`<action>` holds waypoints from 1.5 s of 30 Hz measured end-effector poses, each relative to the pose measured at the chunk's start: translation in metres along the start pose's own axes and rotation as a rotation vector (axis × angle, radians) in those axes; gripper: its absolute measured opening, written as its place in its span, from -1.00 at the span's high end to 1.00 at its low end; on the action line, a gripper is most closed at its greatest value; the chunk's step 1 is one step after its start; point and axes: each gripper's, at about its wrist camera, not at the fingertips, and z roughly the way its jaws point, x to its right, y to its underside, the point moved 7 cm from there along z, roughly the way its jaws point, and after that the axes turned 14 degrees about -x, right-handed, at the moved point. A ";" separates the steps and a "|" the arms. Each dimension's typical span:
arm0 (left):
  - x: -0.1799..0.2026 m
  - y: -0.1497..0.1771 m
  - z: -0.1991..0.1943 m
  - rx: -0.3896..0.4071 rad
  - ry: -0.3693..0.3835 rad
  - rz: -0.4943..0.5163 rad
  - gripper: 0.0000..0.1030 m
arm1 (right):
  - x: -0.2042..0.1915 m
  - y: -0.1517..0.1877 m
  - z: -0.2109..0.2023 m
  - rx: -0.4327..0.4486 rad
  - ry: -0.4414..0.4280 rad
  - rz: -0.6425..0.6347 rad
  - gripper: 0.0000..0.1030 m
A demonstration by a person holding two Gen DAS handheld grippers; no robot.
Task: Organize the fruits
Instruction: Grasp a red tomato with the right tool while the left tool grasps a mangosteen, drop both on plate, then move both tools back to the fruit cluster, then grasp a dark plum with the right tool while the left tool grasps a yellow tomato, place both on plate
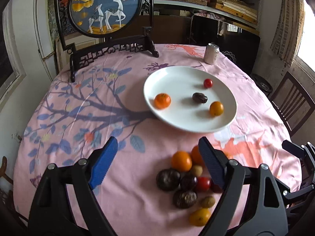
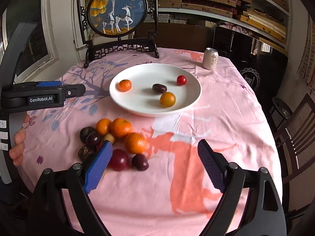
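Reading "GenRobot.AI" on the left tool (image 2: pixel 59 90), both tools gaping empty, right tool (image 2: pixel 155 157) above the fruit pile (image 2: pixel 118 137).

Tablecloth (image 2: pixel 226 106): pink, purple-blue branch-and-leaf print left of the plate, coral deer shapes right of it. Plate (image 2: pixel 137 106): plain white. On plate: orange mandarin (image 2: pixel 124 85), red cherry tomato (image 2: pixel 181 80), dark brown date (image 2: pixel 159 88), yellow-orange fruit (image 2: pixel 167 99). Pile in front of the plate (image 2: pixel 114 137): orange, dark purple-brown, deep red, tan. Can (image 2: pixel 210 58) behind the plate: beige. Screen (image 2: pixel 117 11) behind the plate: blue, white deer, yellow leaves, black frame. Gripper pads (image 2: pixel 98 169): blue.
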 end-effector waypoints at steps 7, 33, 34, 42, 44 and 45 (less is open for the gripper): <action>-0.008 0.068 0.000 -0.040 -0.020 -0.005 -0.67 | -0.025 0.022 -0.004 -0.015 0.013 -0.036 -0.73; 0.023 0.122 0.029 -0.214 0.082 0.052 -0.67 | -0.010 0.015 0.076 -0.135 -0.052 -0.023 0.47; 0.026 0.122 0.030 -0.220 0.093 0.057 -0.67 | -0.007 0.018 0.071 -0.129 -0.044 -0.014 0.47; 0.061 0.121 0.044 -0.251 0.103 0.121 -0.52 | 0.020 0.053 0.034 -0.098 -0.045 0.060 0.47; 0.062 0.119 0.050 -0.265 0.107 0.109 -0.20 | 0.023 0.057 0.027 -0.084 -0.048 0.067 0.47; 0.062 0.117 0.051 -0.251 0.086 0.105 -0.06 | 0.024 0.058 0.023 -0.077 -0.045 0.069 0.47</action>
